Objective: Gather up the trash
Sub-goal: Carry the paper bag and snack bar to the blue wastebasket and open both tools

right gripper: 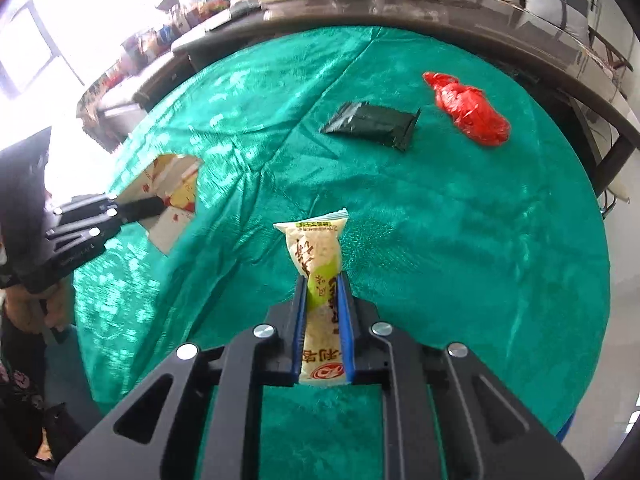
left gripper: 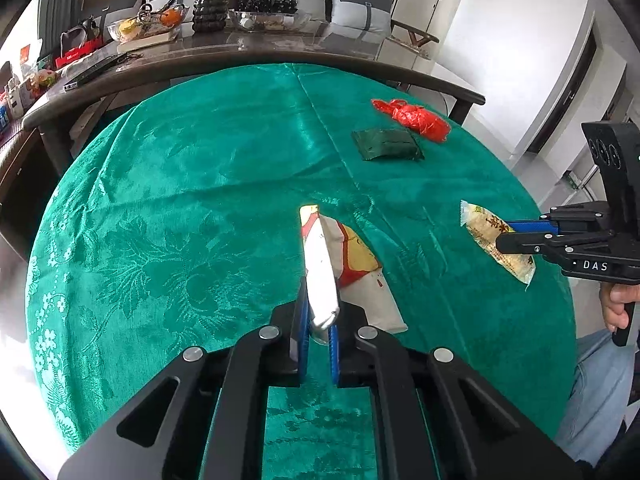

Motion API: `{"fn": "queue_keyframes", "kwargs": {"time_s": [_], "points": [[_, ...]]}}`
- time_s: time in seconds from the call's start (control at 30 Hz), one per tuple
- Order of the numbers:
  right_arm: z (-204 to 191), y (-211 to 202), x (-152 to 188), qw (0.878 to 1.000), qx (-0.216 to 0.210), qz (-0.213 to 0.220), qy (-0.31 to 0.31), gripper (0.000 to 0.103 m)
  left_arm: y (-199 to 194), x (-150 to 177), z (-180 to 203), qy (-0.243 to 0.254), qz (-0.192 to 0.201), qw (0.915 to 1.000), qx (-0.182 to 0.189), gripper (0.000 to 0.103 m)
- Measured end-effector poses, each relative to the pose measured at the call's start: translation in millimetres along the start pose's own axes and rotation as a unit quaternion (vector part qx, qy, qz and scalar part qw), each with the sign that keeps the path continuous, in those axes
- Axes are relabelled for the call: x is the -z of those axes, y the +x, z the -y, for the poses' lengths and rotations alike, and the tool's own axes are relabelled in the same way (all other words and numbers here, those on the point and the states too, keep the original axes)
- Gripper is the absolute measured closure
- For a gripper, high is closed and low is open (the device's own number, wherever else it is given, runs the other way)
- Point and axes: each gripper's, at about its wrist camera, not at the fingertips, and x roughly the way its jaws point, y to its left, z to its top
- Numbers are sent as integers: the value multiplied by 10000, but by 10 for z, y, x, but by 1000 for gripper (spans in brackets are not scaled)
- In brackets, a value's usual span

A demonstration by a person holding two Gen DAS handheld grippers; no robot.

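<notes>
At nine o'clock on the green damask-clothed tabletop (left gripper: 180, 200), the left gripper (left gripper: 319, 320) pinches a white, red and yellow crumpled snack bag (left gripper: 344, 268). At twelve lie a dark green foil packet (left gripper: 386, 144) and a red crumpled plastic bag (left gripper: 416, 118). At three, the right gripper (right gripper: 324, 300) clamps a beige plastic snack wrapper (right gripper: 316, 256).

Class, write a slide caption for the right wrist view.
Right gripper clamps a beige snack packet above the green tablecloth.
</notes>
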Motion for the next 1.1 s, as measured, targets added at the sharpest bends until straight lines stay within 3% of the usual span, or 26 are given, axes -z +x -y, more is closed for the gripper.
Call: {"fn": "queue_keyframes", "kwargs": {"time_s": [0.13, 0.3, 0.47, 0.63, 0.83, 1.1], "points": [[125, -185, 124, 9998, 36, 169, 133, 89, -132, -46, 213, 37, 154, 9997, 164, 97], [642, -620, 360, 9964, 67, 505, 681, 89, -71, -41, 700, 280, -14, 9989, 380, 97], [1331, -1080, 747, 9883, 478, 716, 1262, 89, 45, -105, 1540, 860, -166, 9931, 782, 97], [2129, -1349, 1298, 9724, 873, 740, 2035, 89, 223, -194, 2469, 1327, -308, 9817, 1332, 97], [2835, -1311, 1896, 9544, 1295, 604, 2621, 89, 648, -167, 3617, 1915, -641, 9652, 1660, 96], [3496, -1048, 2457, 9356, 1316, 389, 3254, 89, 1482, 23, 4574, 2273, -1131, 9522, 1700, 96]]}}
